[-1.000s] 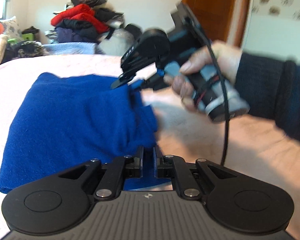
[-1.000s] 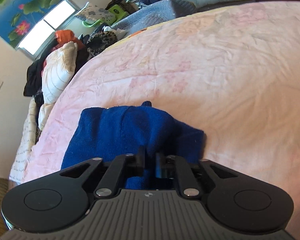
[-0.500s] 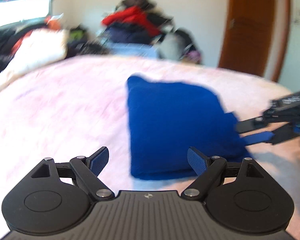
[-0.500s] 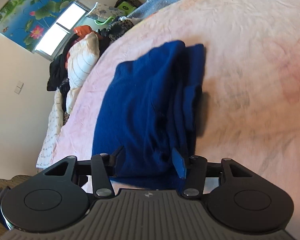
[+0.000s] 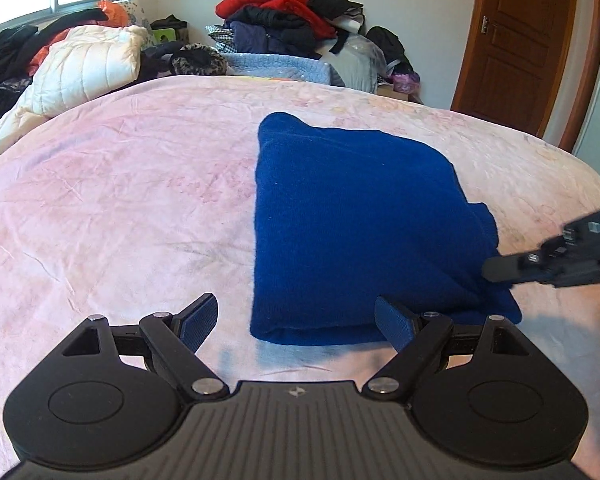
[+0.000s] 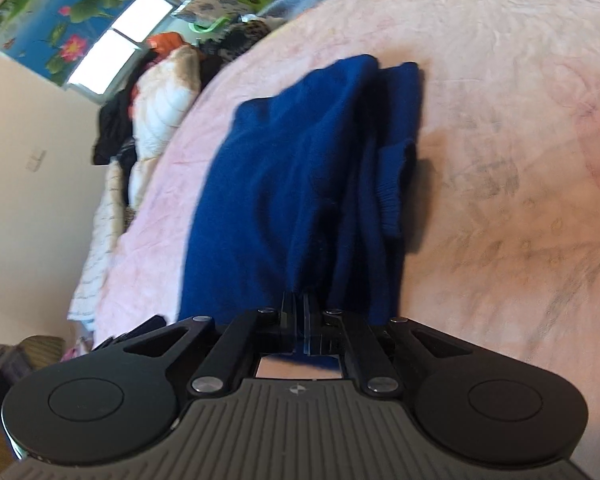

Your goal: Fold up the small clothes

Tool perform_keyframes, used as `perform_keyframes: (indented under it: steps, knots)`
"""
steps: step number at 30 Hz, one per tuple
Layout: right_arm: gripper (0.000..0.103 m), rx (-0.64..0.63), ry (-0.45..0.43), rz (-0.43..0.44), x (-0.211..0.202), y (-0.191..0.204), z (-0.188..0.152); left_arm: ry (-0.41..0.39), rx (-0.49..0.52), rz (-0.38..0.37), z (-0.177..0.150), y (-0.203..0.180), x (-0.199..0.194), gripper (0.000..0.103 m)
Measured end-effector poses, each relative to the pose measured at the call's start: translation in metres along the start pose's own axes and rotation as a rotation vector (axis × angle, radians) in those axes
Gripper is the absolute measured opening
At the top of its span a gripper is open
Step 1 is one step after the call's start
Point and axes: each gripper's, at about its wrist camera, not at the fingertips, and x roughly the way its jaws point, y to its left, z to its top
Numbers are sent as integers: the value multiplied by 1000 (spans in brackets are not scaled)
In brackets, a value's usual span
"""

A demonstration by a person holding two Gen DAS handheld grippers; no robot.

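Observation:
A folded blue knit garment (image 5: 352,220) lies on the pink bedspread (image 5: 120,200). My left gripper (image 5: 296,316) is open and empty, just in front of the garment's near edge. My right gripper (image 6: 300,308) is shut on the near edge of the blue garment (image 6: 292,168); a ribbed cuff (image 6: 396,184) sticks out on its right side. In the left wrist view the right gripper (image 5: 500,270) comes in from the right and meets the garment's right edge.
A pile of red, black and dark clothes (image 5: 288,12) stands beyond the bed's far edge. A cream quilt and more clothes (image 5: 84,64) lie at the far left under a window. A brown wooden door (image 5: 528,36) is at the back right.
My left gripper let go of the garment, opened and drew back. My right gripper opened half a second ago and has now shut on the garment's edge. The garment now lies flat and folded.

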Motion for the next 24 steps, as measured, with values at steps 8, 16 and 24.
perform_keyframes:
  steps: [8,16,24]
  knots:
    - [7,13,-6,-83,-12,-25,-12,20,-39,-3,3,10,10,86]
    - [51,16,-147,-89,-19,-1,33,-44,-40,-18,23,9,4,87]
    - [55,72,-169,-264,55,-15,124,41,-45,-18,37,0,44,86]
